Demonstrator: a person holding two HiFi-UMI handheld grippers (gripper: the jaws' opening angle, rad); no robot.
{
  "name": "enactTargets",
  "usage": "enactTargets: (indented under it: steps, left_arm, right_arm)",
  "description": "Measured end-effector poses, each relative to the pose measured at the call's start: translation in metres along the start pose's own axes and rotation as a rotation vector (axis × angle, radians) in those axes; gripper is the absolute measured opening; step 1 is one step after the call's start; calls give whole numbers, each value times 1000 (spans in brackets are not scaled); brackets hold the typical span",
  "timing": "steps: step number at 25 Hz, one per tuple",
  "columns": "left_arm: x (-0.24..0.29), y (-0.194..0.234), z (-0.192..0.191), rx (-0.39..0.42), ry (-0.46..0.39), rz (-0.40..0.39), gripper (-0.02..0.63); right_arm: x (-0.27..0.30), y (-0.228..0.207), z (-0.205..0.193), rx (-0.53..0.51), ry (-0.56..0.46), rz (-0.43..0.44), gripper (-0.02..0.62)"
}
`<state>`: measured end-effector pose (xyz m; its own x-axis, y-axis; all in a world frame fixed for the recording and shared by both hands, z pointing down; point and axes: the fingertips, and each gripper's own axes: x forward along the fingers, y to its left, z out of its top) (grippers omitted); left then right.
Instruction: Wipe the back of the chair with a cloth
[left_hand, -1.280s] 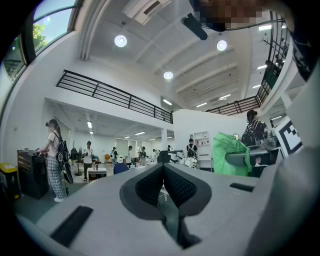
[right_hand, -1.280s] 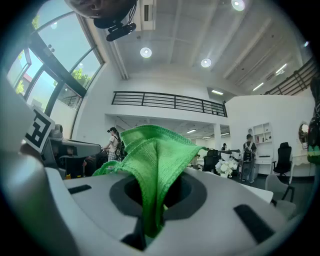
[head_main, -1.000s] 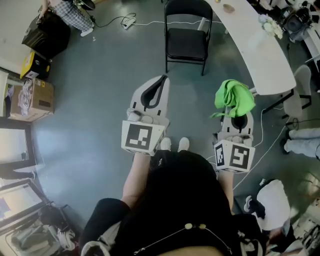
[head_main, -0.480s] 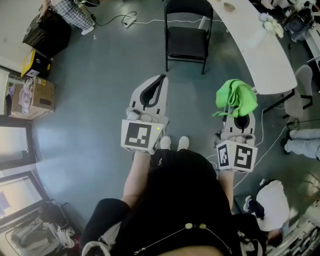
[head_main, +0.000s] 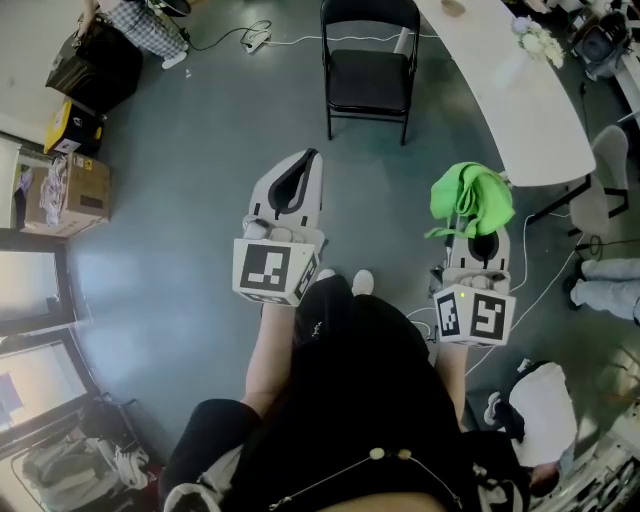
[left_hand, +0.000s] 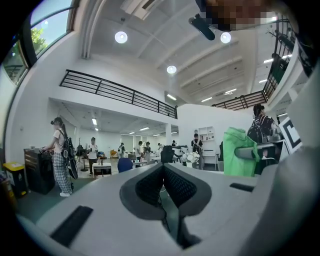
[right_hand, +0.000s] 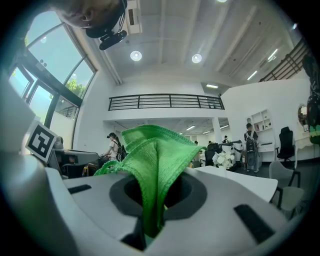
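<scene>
Head view: the black folding metal chair stands on the grey floor, well apart from the bunched bright green microfibre cloth I'm carrying. Left gripper view: left hand-held gripper pressed together, empty. Right gripper view: right hand-held gripper pinching that cloth.

cloth: bright green
chair: black seat and frame, top centre
left gripper: pale grey, black-and-white square markers at rear
right gripper: pale grey likewise
floor: dull blue-grey
table: white, upper right
</scene>
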<state>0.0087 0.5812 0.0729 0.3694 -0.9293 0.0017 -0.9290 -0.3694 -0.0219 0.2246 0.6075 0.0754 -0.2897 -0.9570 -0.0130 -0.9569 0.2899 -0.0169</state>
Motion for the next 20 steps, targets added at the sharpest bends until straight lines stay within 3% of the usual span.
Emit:
enactTargets:
  steps: [5,11,20]
  left_arm:
    - [7,-11,-10,-4,31,-6,5]
    - [26,11,-15,-19,38,15,5]
    - [121,57,-18,-38,6,-19,5]
  right_arm:
    - [3,-23,-12,32,23,-18,43]
    - [27,-31,-18,22,44,-31,43]
    - [116,-48,-20,-17,63,-62,44]
